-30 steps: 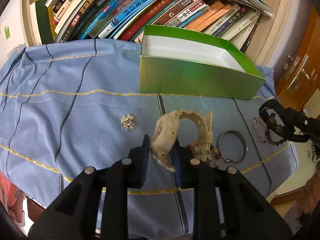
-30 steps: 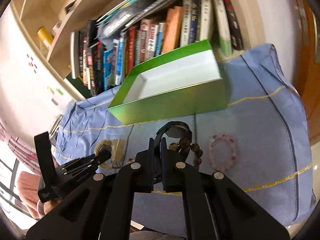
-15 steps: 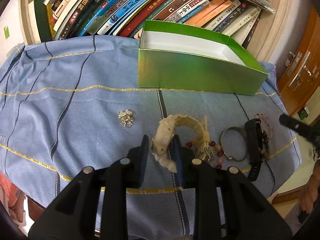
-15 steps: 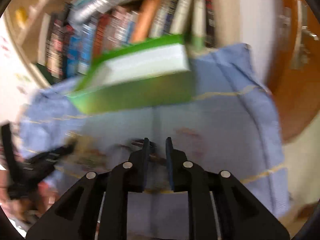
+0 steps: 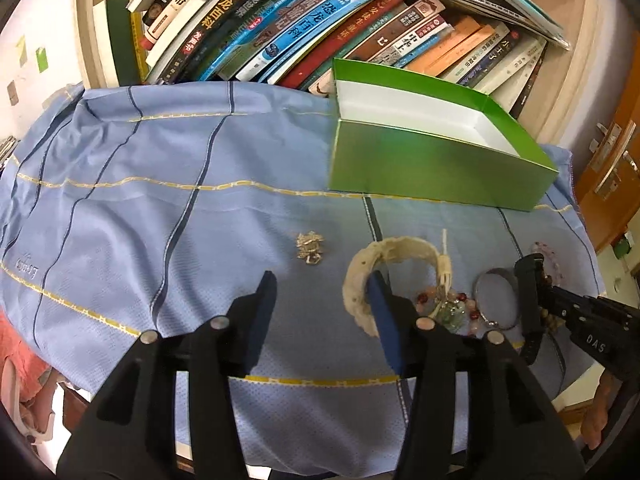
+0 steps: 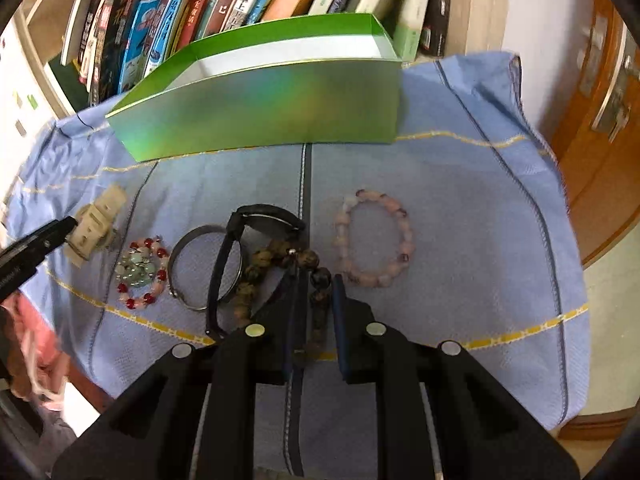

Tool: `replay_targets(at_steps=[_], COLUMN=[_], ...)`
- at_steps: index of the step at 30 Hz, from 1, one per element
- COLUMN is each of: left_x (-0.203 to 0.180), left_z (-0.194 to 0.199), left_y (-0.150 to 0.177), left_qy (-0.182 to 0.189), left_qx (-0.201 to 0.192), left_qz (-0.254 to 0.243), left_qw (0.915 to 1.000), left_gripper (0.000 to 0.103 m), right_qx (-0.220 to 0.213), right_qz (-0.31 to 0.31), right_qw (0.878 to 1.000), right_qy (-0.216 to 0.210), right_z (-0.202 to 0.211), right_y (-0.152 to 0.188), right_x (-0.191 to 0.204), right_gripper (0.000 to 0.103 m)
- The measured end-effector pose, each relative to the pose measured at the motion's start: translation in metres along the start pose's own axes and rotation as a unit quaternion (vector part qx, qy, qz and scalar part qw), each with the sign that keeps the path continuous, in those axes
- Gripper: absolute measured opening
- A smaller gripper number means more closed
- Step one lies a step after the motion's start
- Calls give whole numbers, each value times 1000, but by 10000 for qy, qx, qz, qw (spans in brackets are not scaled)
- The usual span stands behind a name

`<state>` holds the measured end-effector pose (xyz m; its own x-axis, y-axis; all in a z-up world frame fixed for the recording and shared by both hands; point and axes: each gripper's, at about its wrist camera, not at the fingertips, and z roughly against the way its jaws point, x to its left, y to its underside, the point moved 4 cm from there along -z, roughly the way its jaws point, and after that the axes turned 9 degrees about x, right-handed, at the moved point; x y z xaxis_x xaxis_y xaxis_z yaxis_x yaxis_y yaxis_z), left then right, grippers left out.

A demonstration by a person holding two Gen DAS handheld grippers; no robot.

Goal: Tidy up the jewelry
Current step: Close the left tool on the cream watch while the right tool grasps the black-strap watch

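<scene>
Left gripper [image 5: 324, 292] gapes low beside cream watch [image 5: 360, 280] on cloth [image 5: 160, 200].

Left claw [image 5: 322, 292] gapes wide; right claw [image 6: 314, 300] stands narrowly parted.

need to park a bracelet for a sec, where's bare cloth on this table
Bare cloth lies left of the small silver charm, and more right of the pink bead bracelet. A strip runs along the green box. It is crowded from the cream watch across to the dark bead strand.
</scene>
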<state>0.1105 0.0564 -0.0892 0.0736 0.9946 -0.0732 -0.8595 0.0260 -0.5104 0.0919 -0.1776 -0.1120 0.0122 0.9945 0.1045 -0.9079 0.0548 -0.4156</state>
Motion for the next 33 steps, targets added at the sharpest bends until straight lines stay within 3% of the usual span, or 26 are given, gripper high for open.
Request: replay_targets(at_steps=[1, 9, 16, 23, 30, 33], left_x=[-1, -1, 7, -21, -34, -39], left_z=[0, 15, 7, 13, -10, -14], left_y=[0, 2, 3, 9, 7, 8], left_qy=[15, 30, -88, 136, 171, 199], left_qx=[1, -176, -46, -88, 199, 253], left_qz=[-22, -113, -16, -494, -592, -646], left_qw=[10000, 9998, 9999, 9986, 9979, 9974], left_gripper=[48, 52, 52, 52, 52, 48], right_qx=[-21, -811, -1370, -1064, -777, -669], right_qz=[-2, 54, 100, -19, -29, -198], right_qw=[10000, 9965, 9904, 9943, 9968, 9974], right_qy=[2, -203, -176, -80, -158, 202], right_z=[1, 56, 97, 75, 50, 41], right_y=[0, -9, -19, -16, -11, -7], right_x=[1, 3, 2, -5, -2, -12], right_gripper=[11, 11, 11, 11, 11, 11])
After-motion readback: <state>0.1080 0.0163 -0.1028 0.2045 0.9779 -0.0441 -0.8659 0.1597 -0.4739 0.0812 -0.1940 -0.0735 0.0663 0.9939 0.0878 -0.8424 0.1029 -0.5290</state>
